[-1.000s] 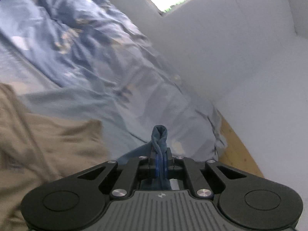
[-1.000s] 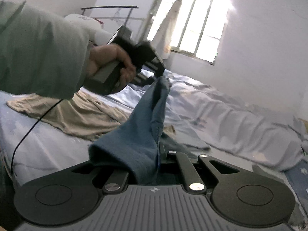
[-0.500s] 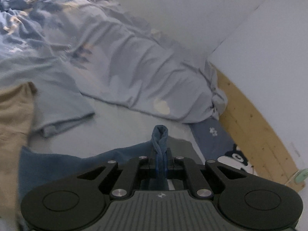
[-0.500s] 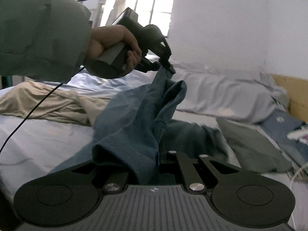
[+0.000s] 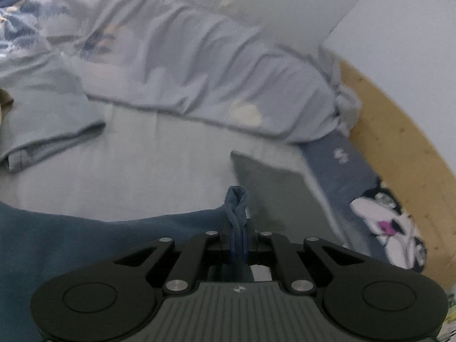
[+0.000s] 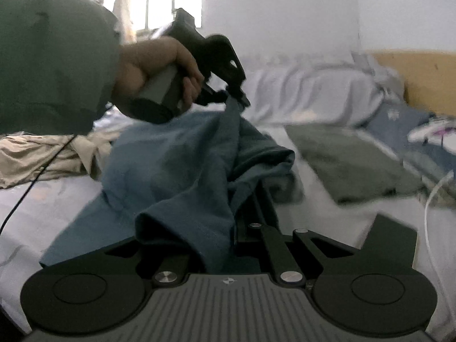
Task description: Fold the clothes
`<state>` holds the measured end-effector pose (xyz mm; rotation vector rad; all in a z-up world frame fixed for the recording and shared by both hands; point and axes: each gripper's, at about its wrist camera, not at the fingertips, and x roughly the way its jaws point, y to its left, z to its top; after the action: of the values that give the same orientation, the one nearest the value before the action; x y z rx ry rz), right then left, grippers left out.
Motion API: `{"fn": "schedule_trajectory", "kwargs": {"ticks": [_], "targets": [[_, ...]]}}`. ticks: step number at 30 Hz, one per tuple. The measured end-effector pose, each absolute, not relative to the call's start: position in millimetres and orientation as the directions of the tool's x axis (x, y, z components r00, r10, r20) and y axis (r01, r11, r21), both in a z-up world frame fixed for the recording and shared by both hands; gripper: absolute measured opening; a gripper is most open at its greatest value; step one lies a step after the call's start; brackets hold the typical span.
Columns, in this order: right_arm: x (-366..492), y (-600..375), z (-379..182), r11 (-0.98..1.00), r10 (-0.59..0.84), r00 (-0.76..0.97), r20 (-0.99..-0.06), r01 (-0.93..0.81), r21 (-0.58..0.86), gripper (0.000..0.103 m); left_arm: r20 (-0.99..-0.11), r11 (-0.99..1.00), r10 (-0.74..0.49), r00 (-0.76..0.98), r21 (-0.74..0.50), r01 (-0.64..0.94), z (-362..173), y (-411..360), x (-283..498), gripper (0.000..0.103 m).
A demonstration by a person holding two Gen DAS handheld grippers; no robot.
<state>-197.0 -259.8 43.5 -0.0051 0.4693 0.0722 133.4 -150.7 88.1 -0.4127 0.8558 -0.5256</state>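
A blue garment (image 6: 176, 165) hangs between my two grippers, and its lower part lies on the white sheet (image 5: 159, 176). In the left wrist view my left gripper (image 5: 238, 229) is shut on a bunched corner of the blue garment (image 5: 71, 245), which spreads out to the lower left. From the right wrist view, a hand holds the left gripper (image 6: 238, 97) above the bed, pinching the cloth's top edge. My right gripper (image 6: 246, 199) is shut on another part of the cloth, which drapes over and hides its left finger.
A folded grey-green garment (image 5: 273, 188) (image 6: 350, 159) lies just right of the blue one. A beige garment (image 6: 34, 156) and a pale blue one (image 5: 42, 114) lie to the left. A rumpled duvet (image 5: 199, 71), a dog-print pillow (image 5: 387, 228) and a wooden bed frame (image 5: 399, 142) close the far side.
Both grippers have swung across the bed toward the wooden frame and sunk lower, carrying the blue garment. More of the cloth now rests on the sheet. Both grips are unchanged.
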Motion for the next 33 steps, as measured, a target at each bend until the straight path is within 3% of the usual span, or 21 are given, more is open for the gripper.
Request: {"fn": "schedule_trajectory", "kwargs": {"ticks": [3,5,7,10,15,17,21,25,33], "targets": [[-195,-275,37,0.997,0.049,0.871,-0.489,-0.018,0.069,0.005,-0.635,0.81,-0.576,0.516,-0.527,0.256,74,-160,139,0.009],[-198,-288,36,0.994,0.027,0.867,-0.498,0.032,0.108,0.018,-0.63,0.805,-0.584,0.512,-0.528,0.27,71,-161,138,0.014],[-202,-301,37,0.984,-0.007,0.861,-0.509,0.097,0.151,0.022,-0.622,0.8,-0.594,0.511,-0.527,0.288,71,-161,136,0.028],[-208,-319,38,0.947,-0.041,0.846,-0.531,0.203,0.249,0.023,-0.592,0.782,-0.615,0.52,-0.544,0.305,74,-157,134,0.048],[-220,-339,48,0.893,-0.252,0.814,-0.523,0.403,0.198,0.023,-0.511,0.74,-0.656,0.556,-0.582,0.337,92,-136,128,0.061],[-222,-345,53,0.889,-0.249,0.816,-0.522,0.407,0.211,0.023,-0.491,0.737,-0.658,0.571,-0.576,0.353,101,-123,124,0.064],[-213,-332,63,0.937,-0.152,0.861,-0.486,0.283,0.207,0.023,-0.461,0.735,-0.648,0.606,-0.587,0.339,114,-82,116,0.068],[-191,-300,75,0.992,-0.023,0.893,-0.449,0.077,0.103,0.024,-0.432,0.747,-0.615,0.659,-0.586,0.313,119,-33,99,0.072],[-125,-255,80,0.982,0.064,0.889,-0.453,-0.138,-0.132,0.029,-0.488,0.811,-0.506,0.711,-0.549,0.201,88,42,82,0.072]]}}
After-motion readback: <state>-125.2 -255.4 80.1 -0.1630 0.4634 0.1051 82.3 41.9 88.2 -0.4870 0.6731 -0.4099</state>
